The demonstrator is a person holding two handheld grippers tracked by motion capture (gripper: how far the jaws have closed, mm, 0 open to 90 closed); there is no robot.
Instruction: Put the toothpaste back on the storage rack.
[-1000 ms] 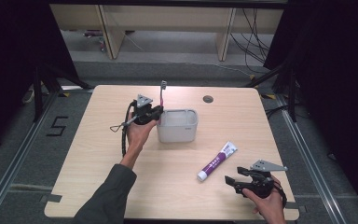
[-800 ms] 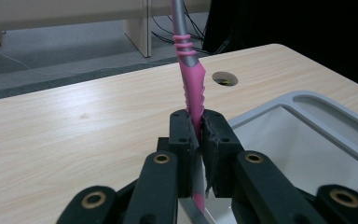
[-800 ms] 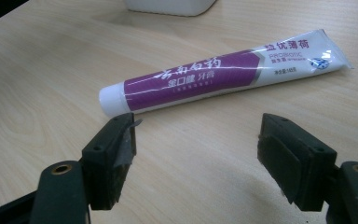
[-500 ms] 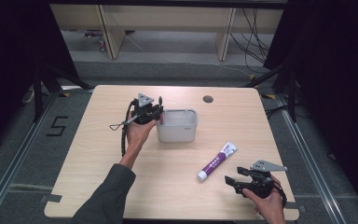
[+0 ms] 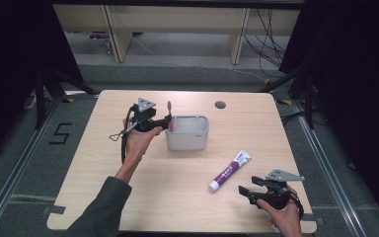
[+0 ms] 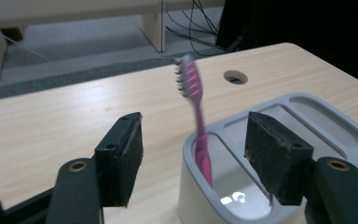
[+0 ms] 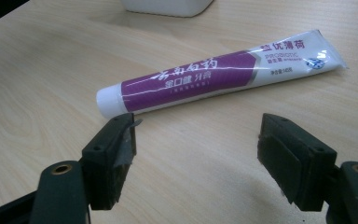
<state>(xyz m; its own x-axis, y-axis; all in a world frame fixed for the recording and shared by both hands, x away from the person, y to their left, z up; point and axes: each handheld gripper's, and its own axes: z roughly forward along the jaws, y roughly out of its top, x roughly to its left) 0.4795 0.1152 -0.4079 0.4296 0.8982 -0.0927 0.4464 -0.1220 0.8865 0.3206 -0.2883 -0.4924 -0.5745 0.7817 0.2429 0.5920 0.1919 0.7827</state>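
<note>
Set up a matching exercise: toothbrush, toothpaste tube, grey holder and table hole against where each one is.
Things:
1. toothbrush
2. toothpaste tube
3. grey holder
4. table hole

Places:
A. flat on the table in front of the right gripper
B. far edge of the table
C. upright in the holder's end compartment
D. mid-table beside the left gripper

Pairs: 1-C, 2-A, 3-D, 4-B

A light wooden table (image 5: 128, 197) with a round hole (image 5: 220, 104) is sitting on grey flooring, where what looks like a taped "5" (image 5: 60, 133) is showing at left.
</note>
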